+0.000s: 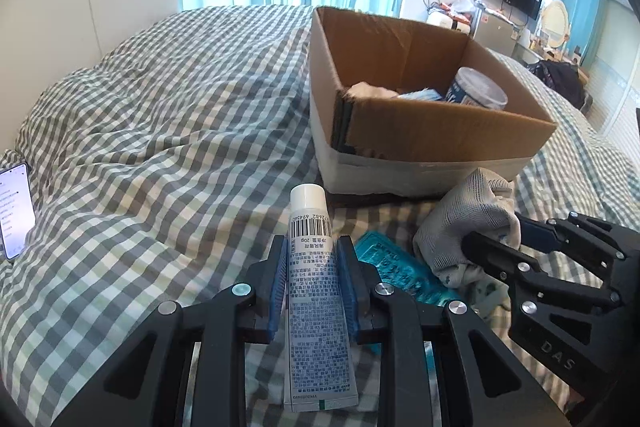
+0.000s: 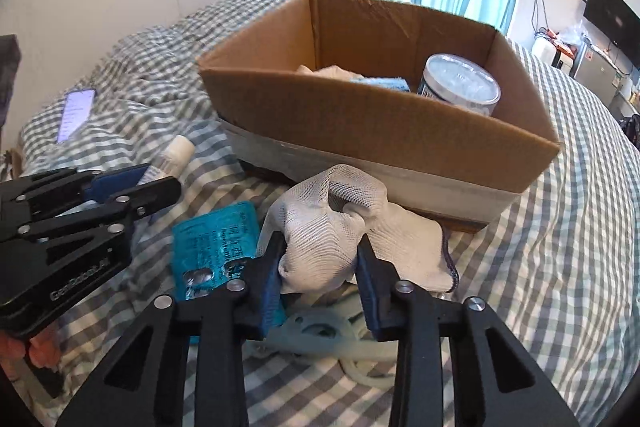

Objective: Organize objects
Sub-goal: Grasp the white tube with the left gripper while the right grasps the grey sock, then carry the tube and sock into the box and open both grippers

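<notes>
My left gripper [image 1: 313, 251] is shut on a white tube [image 1: 312, 267] with a white cap, over the checked bed cover; it also shows in the right wrist view [image 2: 156, 179]. My right gripper [image 2: 320, 251] is shut on a white knitted glove [image 2: 340, 227], which also shows in the left wrist view [image 1: 468, 219]. A teal blister pack [image 2: 216, 247] lies on the cover between the two grippers. An open cardboard box [image 2: 360, 115] stands just beyond, holding a round clear-lidded tub [image 2: 460, 83], a blue packet and white cloth.
A lit phone [image 2: 76, 113] lies on the bed at the left. A pale silicone strap piece [image 2: 320, 335] lies under my right gripper. A window with teal curtains is behind; a TV and cluttered desk stand at the far right.
</notes>
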A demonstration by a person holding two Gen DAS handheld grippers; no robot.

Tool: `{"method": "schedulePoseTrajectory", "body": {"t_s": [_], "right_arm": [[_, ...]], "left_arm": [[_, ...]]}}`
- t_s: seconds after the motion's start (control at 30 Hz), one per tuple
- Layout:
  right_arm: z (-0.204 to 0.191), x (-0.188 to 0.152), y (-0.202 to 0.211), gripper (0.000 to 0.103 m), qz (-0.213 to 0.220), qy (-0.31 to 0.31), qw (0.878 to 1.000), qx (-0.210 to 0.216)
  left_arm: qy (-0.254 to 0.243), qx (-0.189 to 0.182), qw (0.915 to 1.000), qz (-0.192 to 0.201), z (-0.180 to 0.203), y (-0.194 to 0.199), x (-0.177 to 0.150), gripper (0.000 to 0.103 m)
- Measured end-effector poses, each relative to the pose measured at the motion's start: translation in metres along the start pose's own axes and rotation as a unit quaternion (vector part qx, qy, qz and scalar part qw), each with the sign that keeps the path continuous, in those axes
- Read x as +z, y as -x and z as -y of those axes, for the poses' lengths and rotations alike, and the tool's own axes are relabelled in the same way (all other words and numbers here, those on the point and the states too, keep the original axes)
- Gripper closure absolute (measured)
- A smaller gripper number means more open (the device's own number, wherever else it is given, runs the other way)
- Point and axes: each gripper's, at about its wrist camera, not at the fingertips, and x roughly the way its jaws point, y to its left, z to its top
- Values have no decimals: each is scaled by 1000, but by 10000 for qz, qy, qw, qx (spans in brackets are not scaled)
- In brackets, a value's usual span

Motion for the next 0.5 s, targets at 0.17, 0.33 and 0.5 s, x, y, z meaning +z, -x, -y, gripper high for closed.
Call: {"method": "schedulePoseTrajectory", "body": {"t_s": [0.17, 0.33, 0.5], "right_arm": [[0, -1, 29, 72, 233, -12, 9997, 30], [3, -2, 60, 72, 474, -58, 9989, -32], [6, -7, 88, 72, 672, -145, 9976, -39]], "left_arm": [[36, -95, 9999, 108, 7, 17, 1, 78], [66, -172, 9995, 259, 15, 38, 0, 78], [71, -247, 9989, 388, 20, 60, 1, 78]]}}
